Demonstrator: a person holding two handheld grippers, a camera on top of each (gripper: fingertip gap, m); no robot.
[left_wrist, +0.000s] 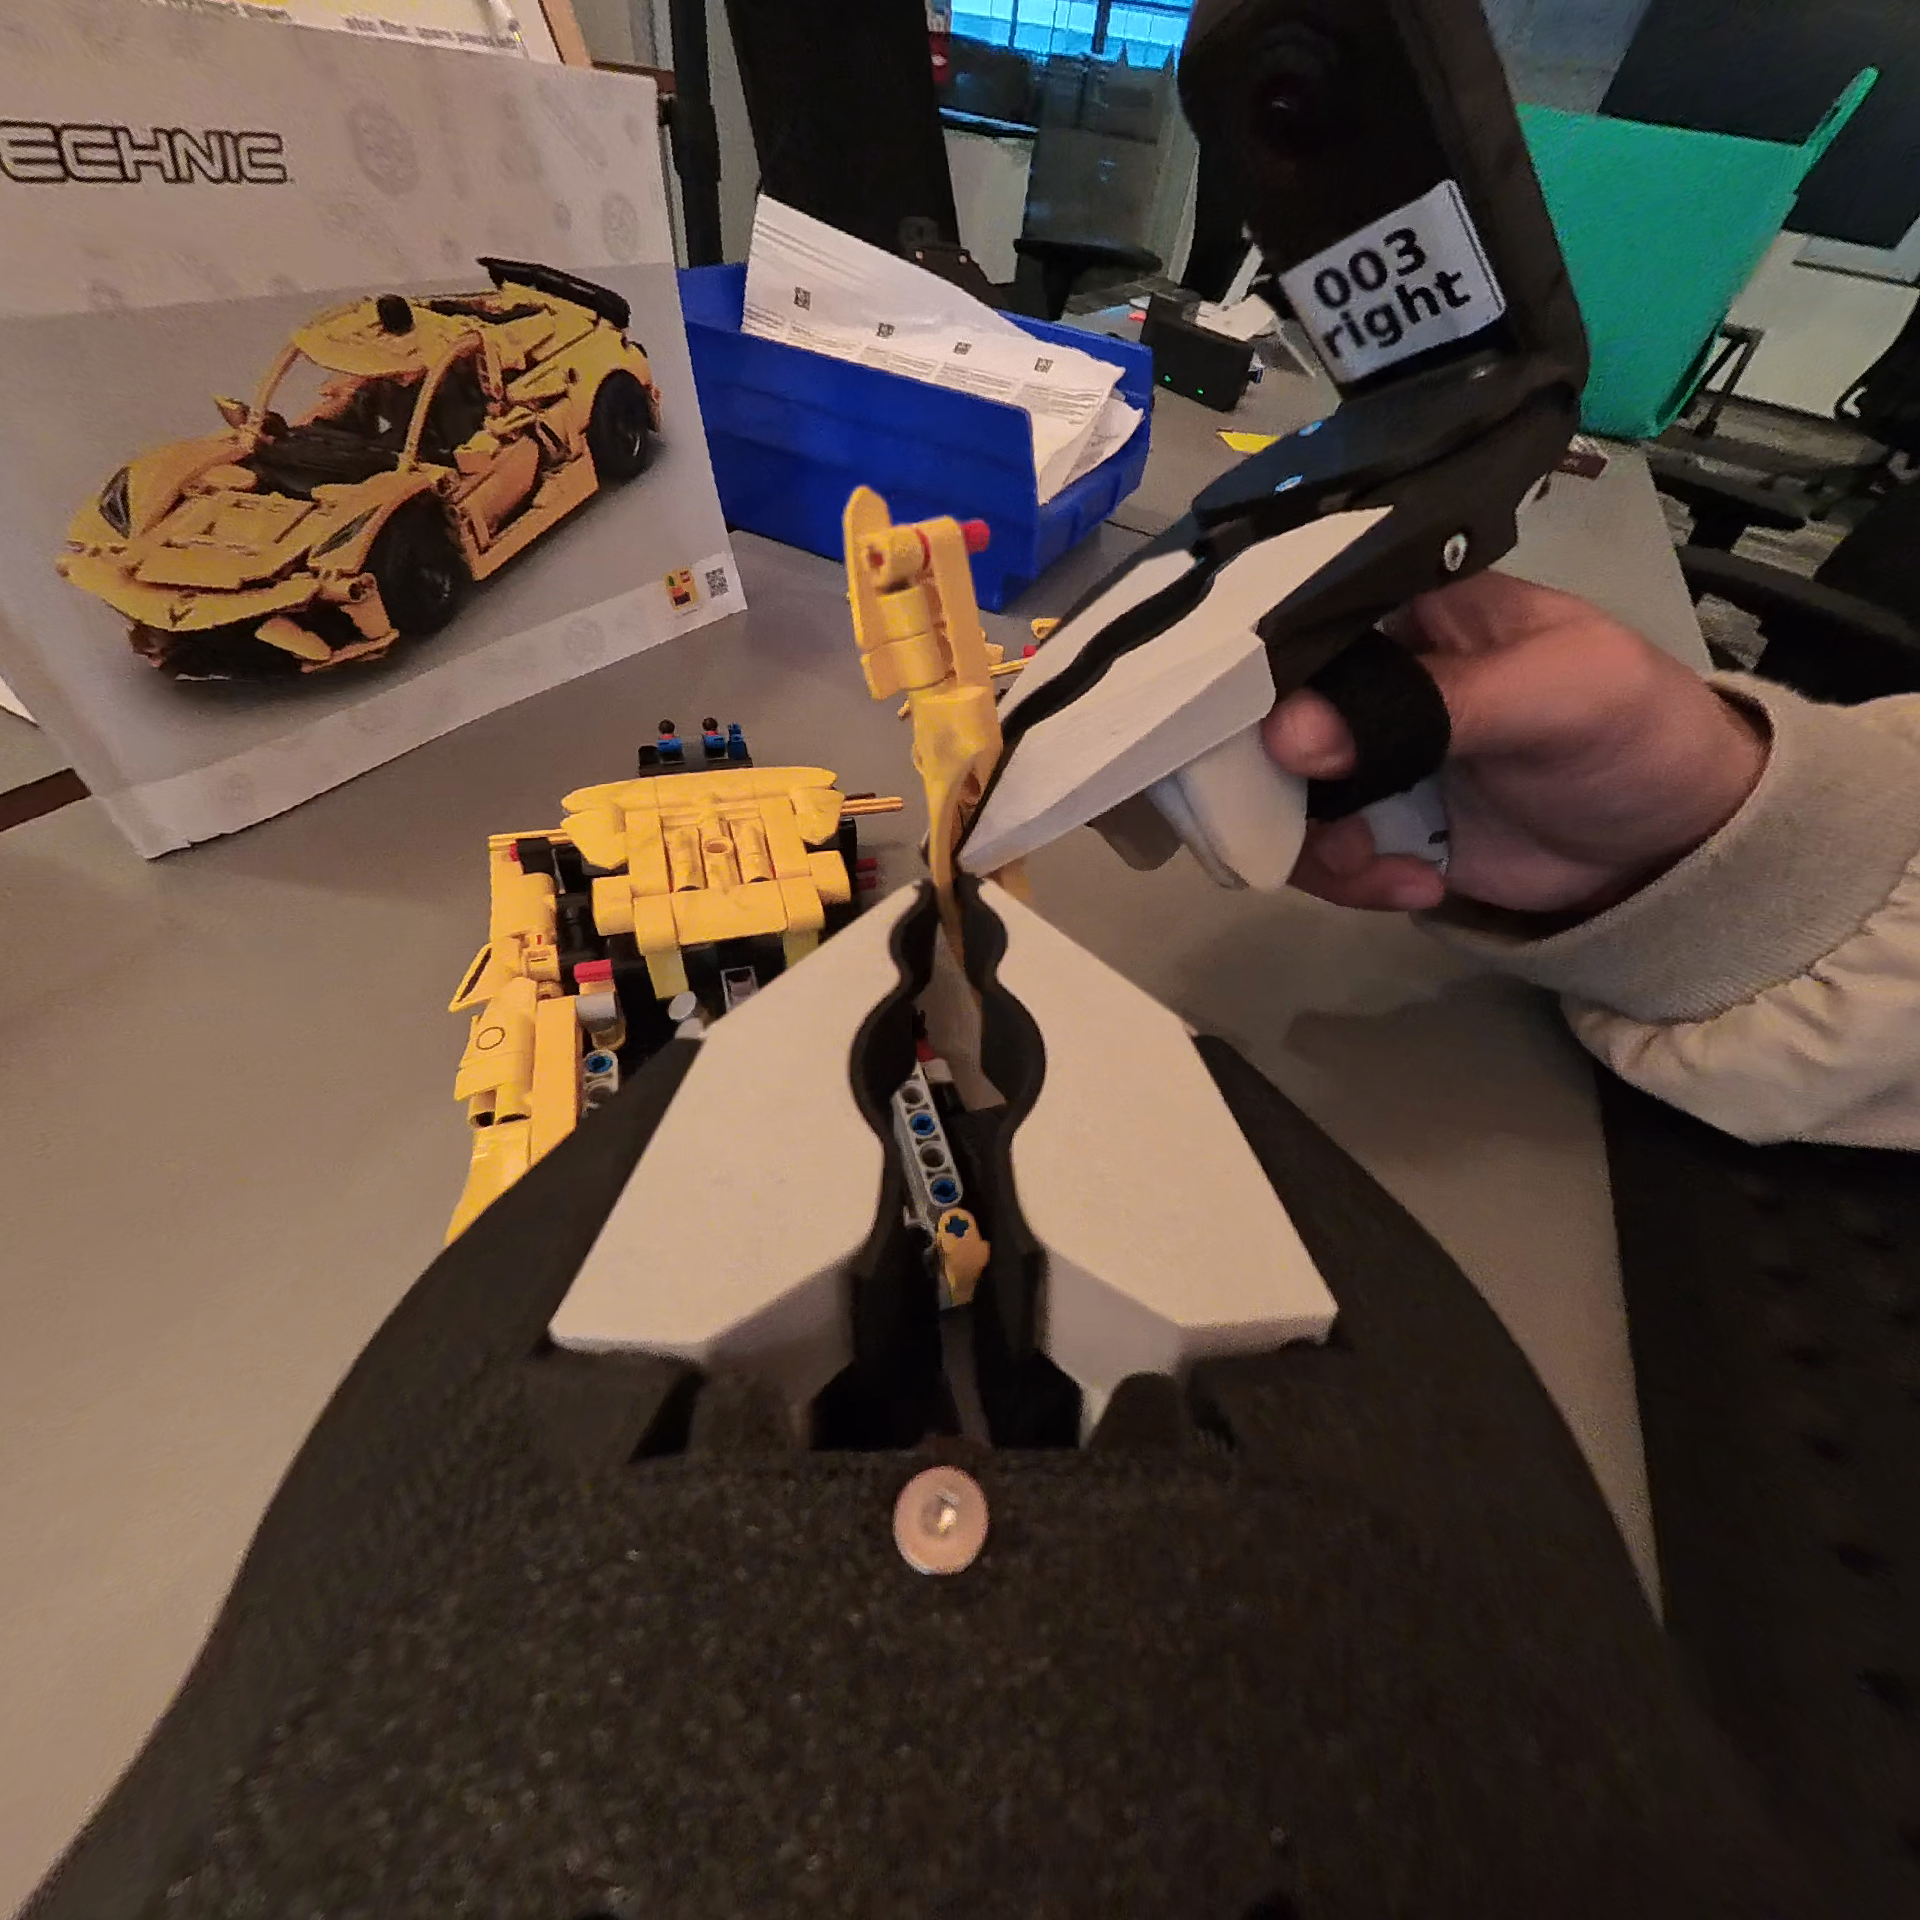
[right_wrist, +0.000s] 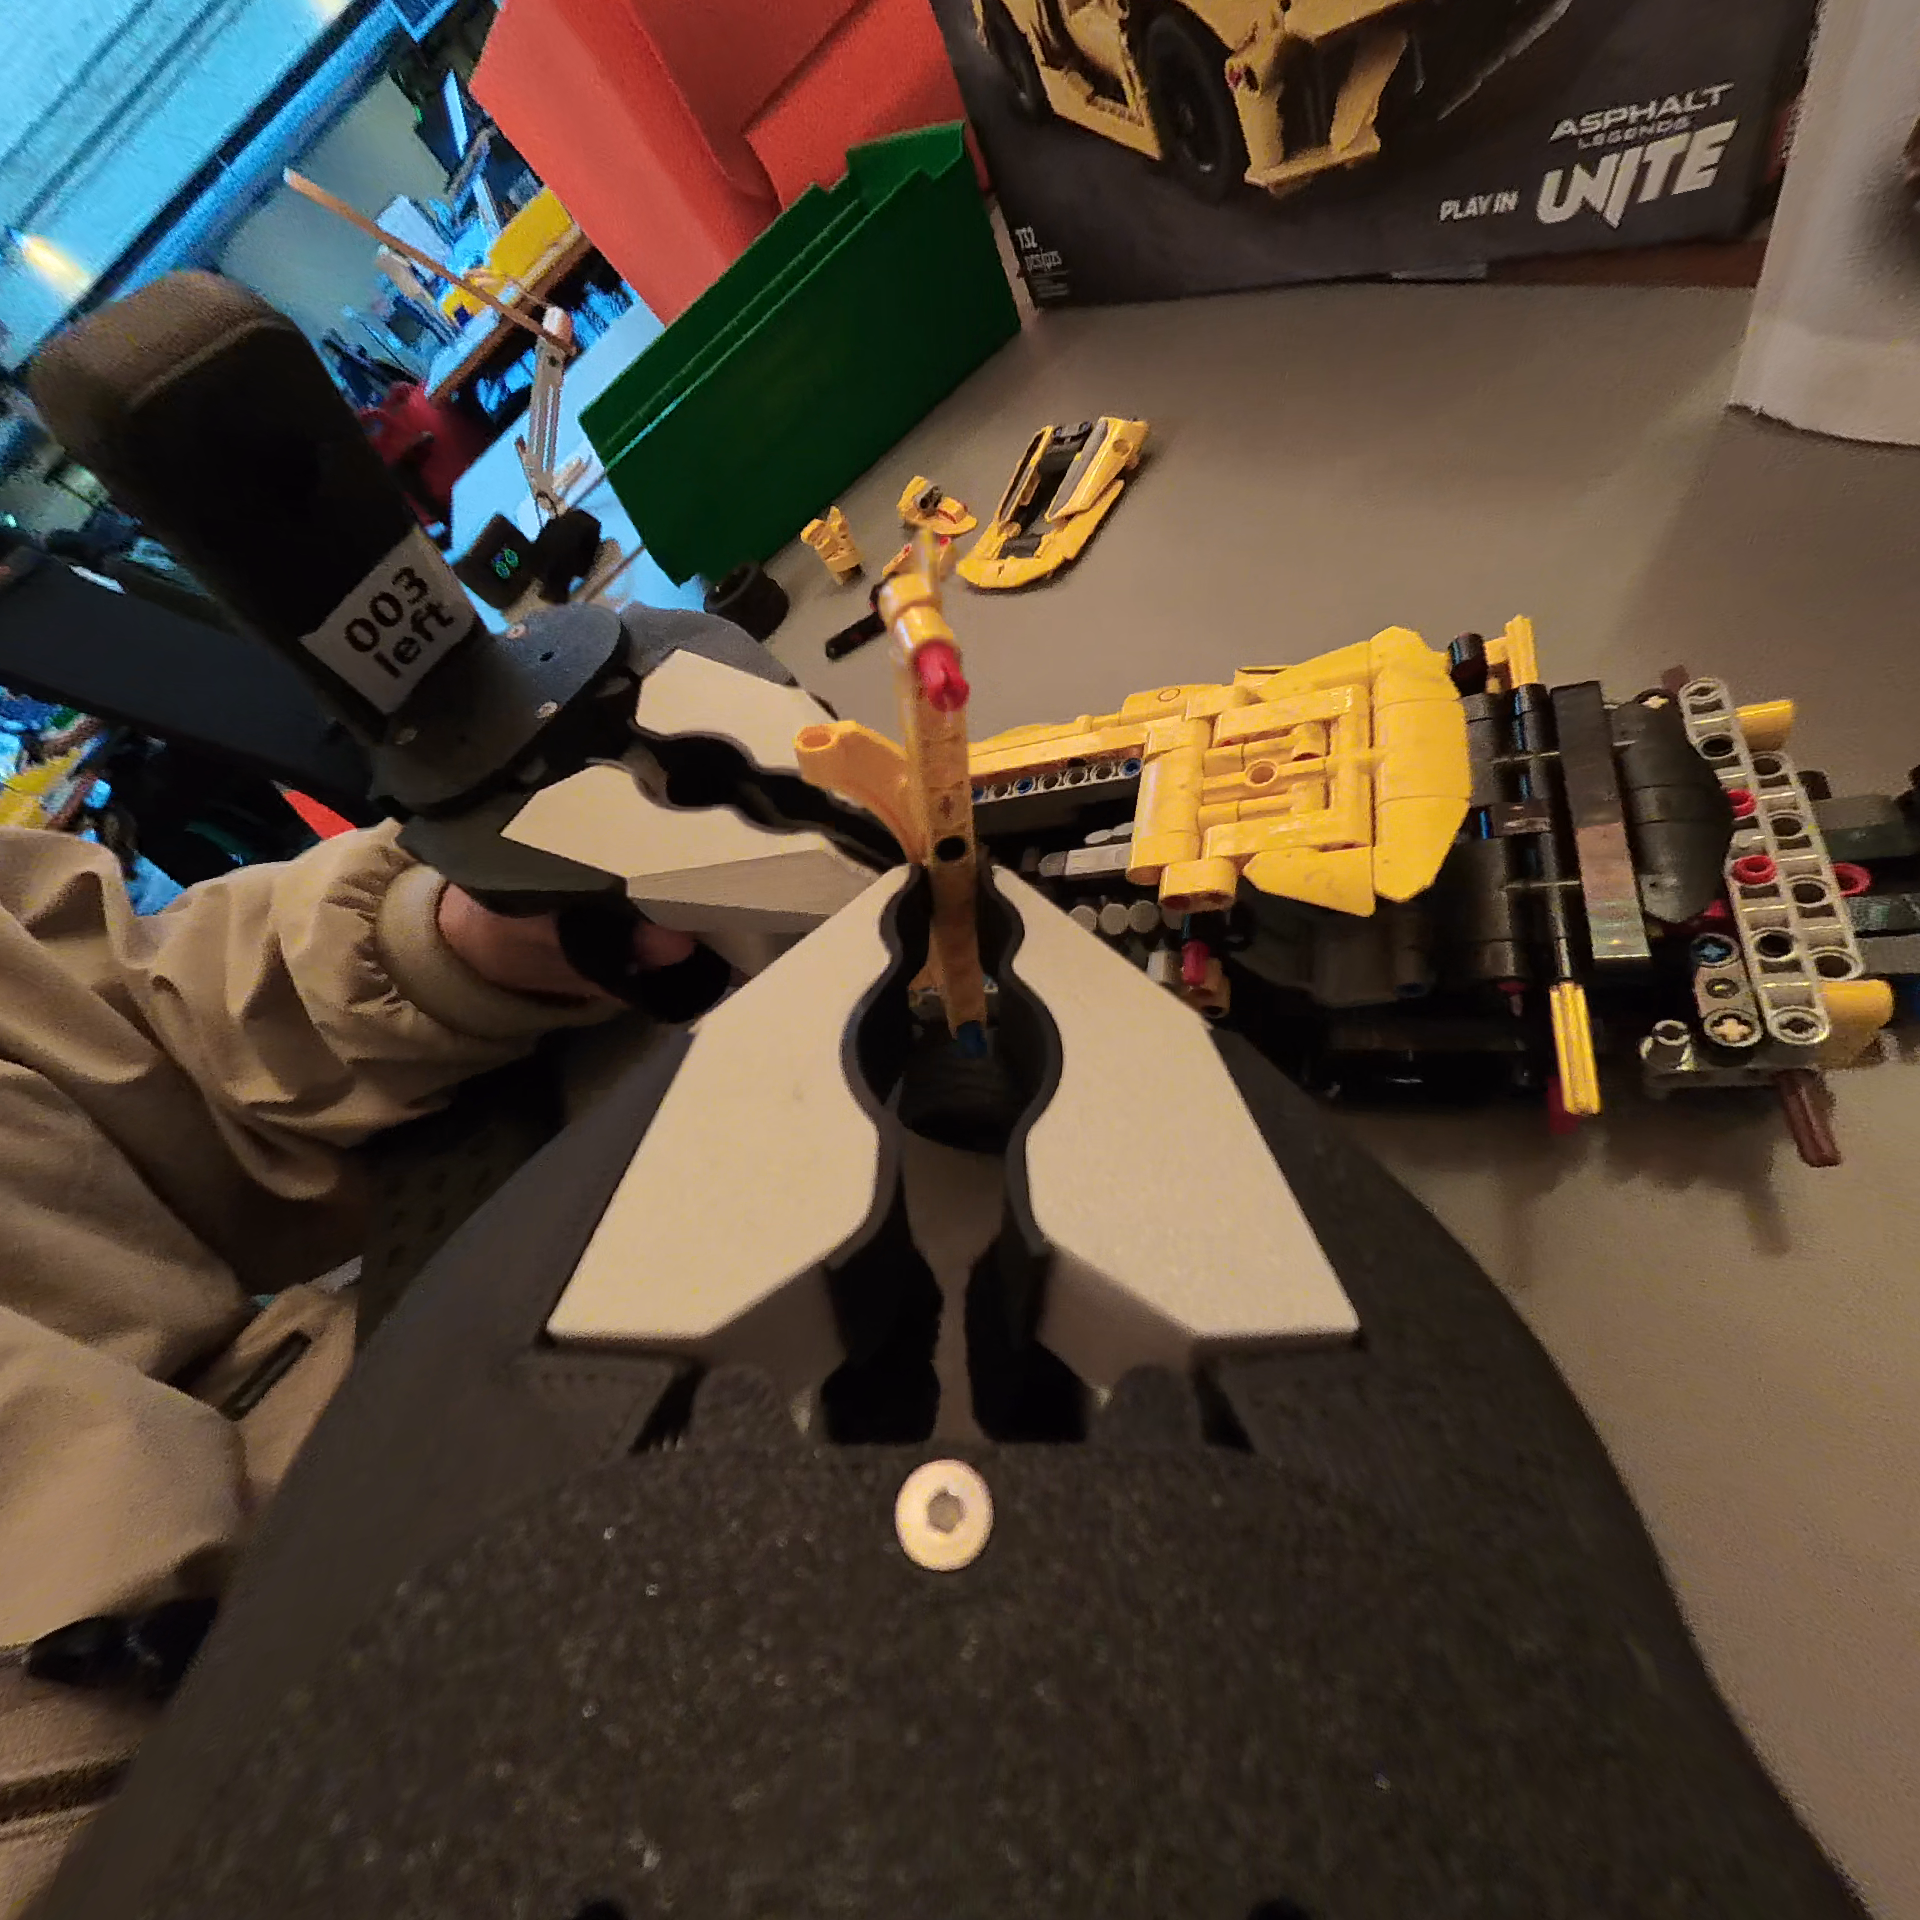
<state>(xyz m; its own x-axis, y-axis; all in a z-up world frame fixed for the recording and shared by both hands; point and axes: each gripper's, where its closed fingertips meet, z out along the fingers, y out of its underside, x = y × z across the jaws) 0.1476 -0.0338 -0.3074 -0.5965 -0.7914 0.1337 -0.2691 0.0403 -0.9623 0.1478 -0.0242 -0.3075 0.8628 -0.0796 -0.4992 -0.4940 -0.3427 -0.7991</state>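
A slender yellow brick assembly with red pins (left_wrist: 920, 623) stands upright above the table, and both grippers hold it. My left gripper (left_wrist: 948, 894) is shut on its lower end. My right gripper (left_wrist: 971, 847) comes in from the right, held by a hand (left_wrist: 1558, 748), and pinches the same piece just above. In the right wrist view my right gripper (right_wrist: 943, 883) is shut on the assembly (right_wrist: 940, 769), and the left gripper (right_wrist: 883, 847) meets it from the left. A partly built yellow and black brick car (left_wrist: 675, 883) lies on the grey table just behind, and it also shows in the right wrist view (right_wrist: 1299, 790).
A printed sheet showing a yellow car (left_wrist: 343, 416) leans at the back left, with a blue bin of papers (left_wrist: 883, 436) next to it. In the right wrist view a green bin (right_wrist: 810, 353), a dark product box (right_wrist: 1351, 135), loose yellow parts (right_wrist: 1060, 499) and a black wheel (right_wrist: 748, 597) lie beyond. Left tips and right tips are each some 25 cm from the yellow car (left_wrist: 343, 416).
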